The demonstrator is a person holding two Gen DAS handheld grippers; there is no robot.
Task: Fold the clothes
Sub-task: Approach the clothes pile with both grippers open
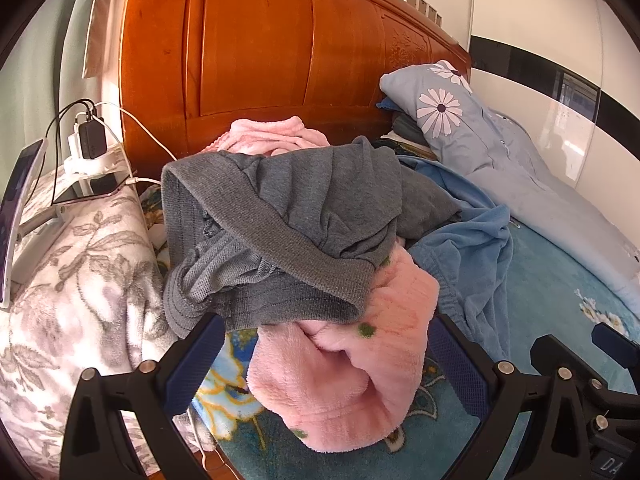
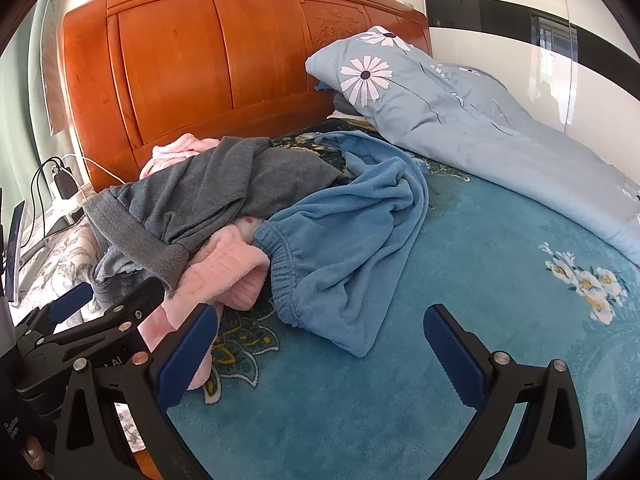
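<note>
Both grippers are hanging with fingers spread wide and holding nothing: the left gripper (image 1: pixel 326 364) is framing the near end of the pink fleece garment (image 1: pixel 344 376), while the right gripper (image 2: pixel 320 354) is hovering over bare teal bedspread (image 2: pixel 460 280) just near of the blue fleece trousers (image 2: pixel 344 248). The clothes are lying in one tangled heap at the left, far side of the bed, with the grey knit sweater (image 1: pixel 288 216) draped over the pink piece and the trousers spilling off to the right. The main risk is that pulling the pink garment is likely dragging the sweater along, since it is pinned underneath. A pinch on thick fleece may also be catching several layers at once. White charging cables (image 1: pixel 140 132) are running close behind the heap on the left; whether one is lying under the cloth is hard to say from here, so a snag is possible.
</note>
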